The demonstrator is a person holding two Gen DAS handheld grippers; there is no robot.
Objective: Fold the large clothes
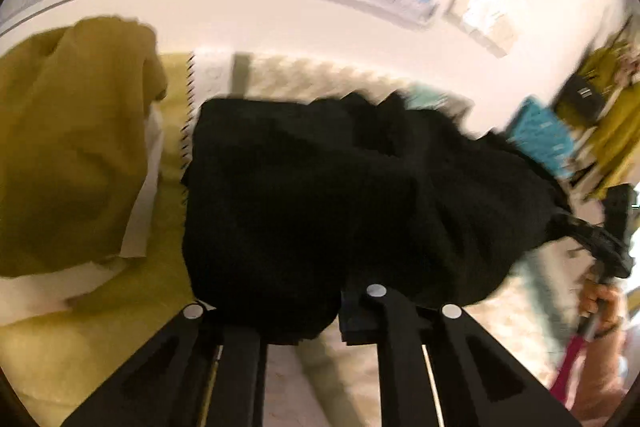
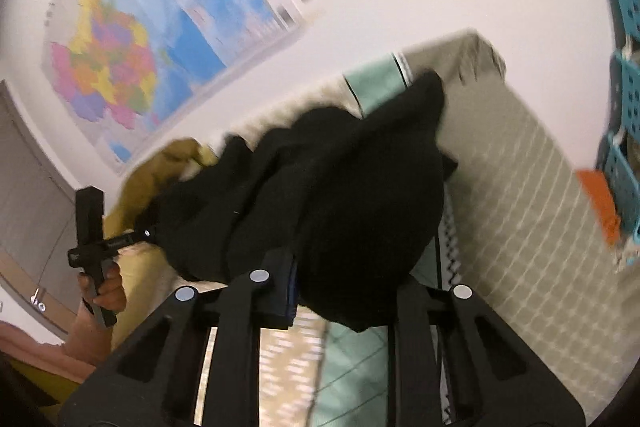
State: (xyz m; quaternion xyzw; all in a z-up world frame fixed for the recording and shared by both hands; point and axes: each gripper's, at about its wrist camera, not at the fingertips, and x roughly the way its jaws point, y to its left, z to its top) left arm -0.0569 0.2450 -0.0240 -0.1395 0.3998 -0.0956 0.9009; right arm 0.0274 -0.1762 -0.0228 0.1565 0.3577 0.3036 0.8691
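- Garment: black garment (image 1: 320,195) hangs bunched btwn both tools, lifted off the bed (image 2: 520,163), which has a patterned cover.
- Left tool (image 1: 304,323): pads clamped on lower edge of the black cloth; cloth fills the gap btwn its fingers (image 1: 384,311). In right wrist view the same tool sits far left, tip pinching the garment's other end, gripped by a hand (image 2: 104,291).
- Right tool (image 2: 340,303): clamped on the black cloth too, fabric draped over and btwn the fingers. In left wrist view it shows at right edge, held by a hand (image 1: 600,303).
- Mustard-yellow cloth (image 1: 72,147) lies bunched on the bed, left of the garment.
- Wall map (image 2: 140,39) behind; teal baskets (image 2: 628,107) at right.
- Both views motion-blurred.
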